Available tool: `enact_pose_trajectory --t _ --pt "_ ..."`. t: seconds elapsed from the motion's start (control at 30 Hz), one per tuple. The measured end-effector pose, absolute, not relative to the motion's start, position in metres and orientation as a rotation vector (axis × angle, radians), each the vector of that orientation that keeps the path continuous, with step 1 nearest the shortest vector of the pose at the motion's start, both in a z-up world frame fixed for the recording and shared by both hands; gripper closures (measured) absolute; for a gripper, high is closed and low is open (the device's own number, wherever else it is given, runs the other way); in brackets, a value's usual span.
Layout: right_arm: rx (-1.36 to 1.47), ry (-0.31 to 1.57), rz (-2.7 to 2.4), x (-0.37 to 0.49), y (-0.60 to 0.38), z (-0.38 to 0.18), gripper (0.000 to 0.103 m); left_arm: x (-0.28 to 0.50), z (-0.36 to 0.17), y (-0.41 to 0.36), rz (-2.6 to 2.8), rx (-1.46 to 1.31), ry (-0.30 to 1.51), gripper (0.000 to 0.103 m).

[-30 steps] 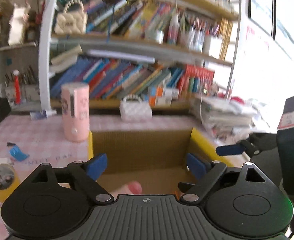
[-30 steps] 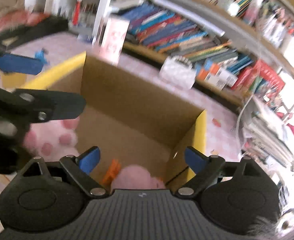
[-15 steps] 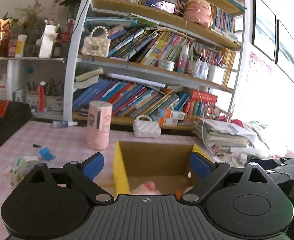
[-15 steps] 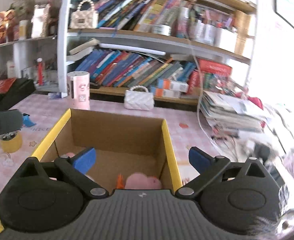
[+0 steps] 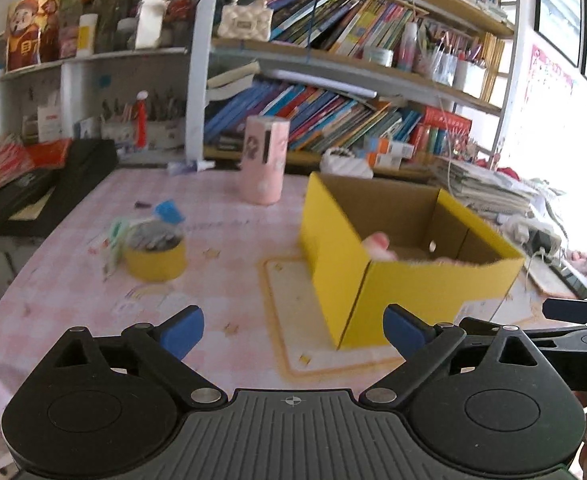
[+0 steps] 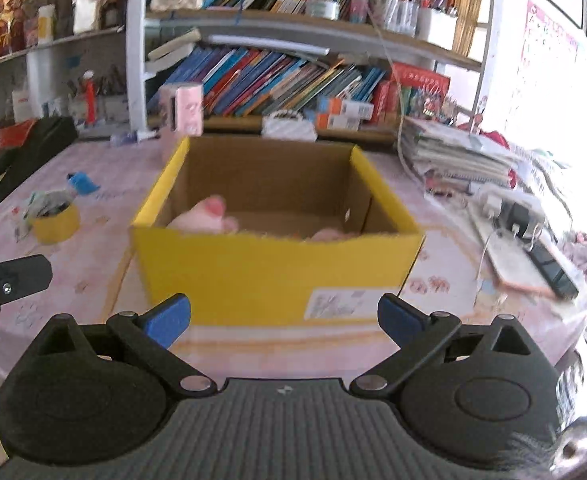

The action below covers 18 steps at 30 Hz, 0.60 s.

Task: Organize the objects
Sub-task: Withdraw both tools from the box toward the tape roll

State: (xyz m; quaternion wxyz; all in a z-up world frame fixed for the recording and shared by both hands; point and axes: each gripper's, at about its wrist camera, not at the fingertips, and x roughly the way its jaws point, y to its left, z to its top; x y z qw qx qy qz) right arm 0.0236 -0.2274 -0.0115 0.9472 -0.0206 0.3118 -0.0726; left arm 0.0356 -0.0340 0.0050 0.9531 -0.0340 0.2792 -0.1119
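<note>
A yellow cardboard box [image 5: 413, 292] [image 6: 253, 268] stands open on the pink checked table [image 5: 233, 232]. Pink plush toys [image 5: 377, 244] [image 6: 209, 216] lie inside it, mostly hidden by the near wall. My left gripper [image 5: 293, 330] hangs open and empty above the table, to the front left of the box. My right gripper [image 6: 284, 320] is open and empty too, straight in front of the box's near wall. Neither touches the box. A finger of the right gripper [image 5: 573, 312] shows at the right edge of the left wrist view.
A yellow tape roll [image 5: 155, 258] [image 6: 55, 222] with small items and a blue piece [image 5: 169, 210] lie left of the box. Behind stand a pink cylinder [image 5: 263, 160], a white quilted purse [image 6: 289, 126] and full bookshelves. Paper stacks [image 6: 461, 156] and a power strip [image 6: 513, 212] crowd the right.
Both grippers have drawn back from over the box's inside to in front of it. The right one has rolled level. The plush toys stay in the box.
</note>
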Motion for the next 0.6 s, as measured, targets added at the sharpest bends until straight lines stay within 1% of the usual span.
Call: enact_pose_trajectory --t 0.2,0.6 --pt "-0.048 0.691 -0.109 0.01 -0.19 -0.022 0.002 0.014 -0.004 -0.009 -0.213 -0.054 0.615 0.005" --pt "-0.087 0.731 -0.01 -0.001 -0.127 -0.03 0.002 -0.014 -0.008 0.041 -0.151 -0.041 0.639 0.005"
